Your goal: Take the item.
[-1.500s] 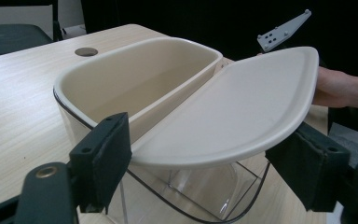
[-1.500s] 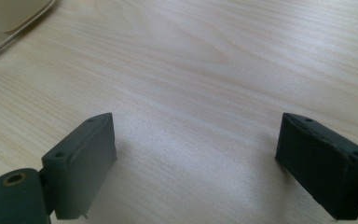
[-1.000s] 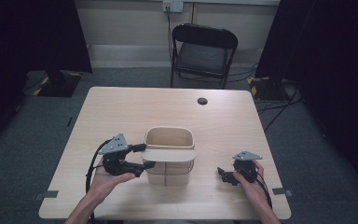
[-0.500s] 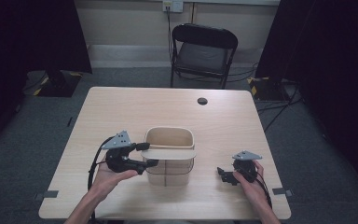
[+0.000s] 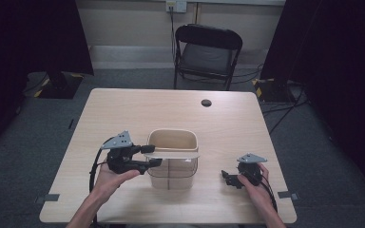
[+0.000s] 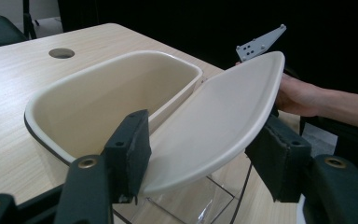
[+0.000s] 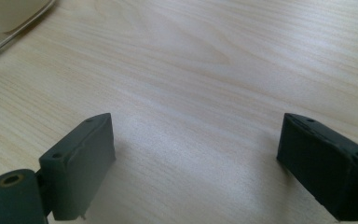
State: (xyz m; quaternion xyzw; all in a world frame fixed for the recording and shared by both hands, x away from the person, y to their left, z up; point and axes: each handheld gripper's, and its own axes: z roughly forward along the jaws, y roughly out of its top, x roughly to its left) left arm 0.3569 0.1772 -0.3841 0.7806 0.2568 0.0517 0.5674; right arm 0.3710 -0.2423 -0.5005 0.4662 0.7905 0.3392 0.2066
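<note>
Wooden table (image 5: 123, 114), left claw (image 6: 200, 163) just closing on bin lid (image 6: 219, 126), right claw (image 7: 196, 163) released.

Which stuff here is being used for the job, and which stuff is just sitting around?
Used for the job:
- the cream bin
- its swing lid, tilted between the left tool's jaws, which have just been closing on it
- the left tool itself

Just sitting around:
- the right tool, open over bare table
- the folding chair
- the round hole in the table
</note>
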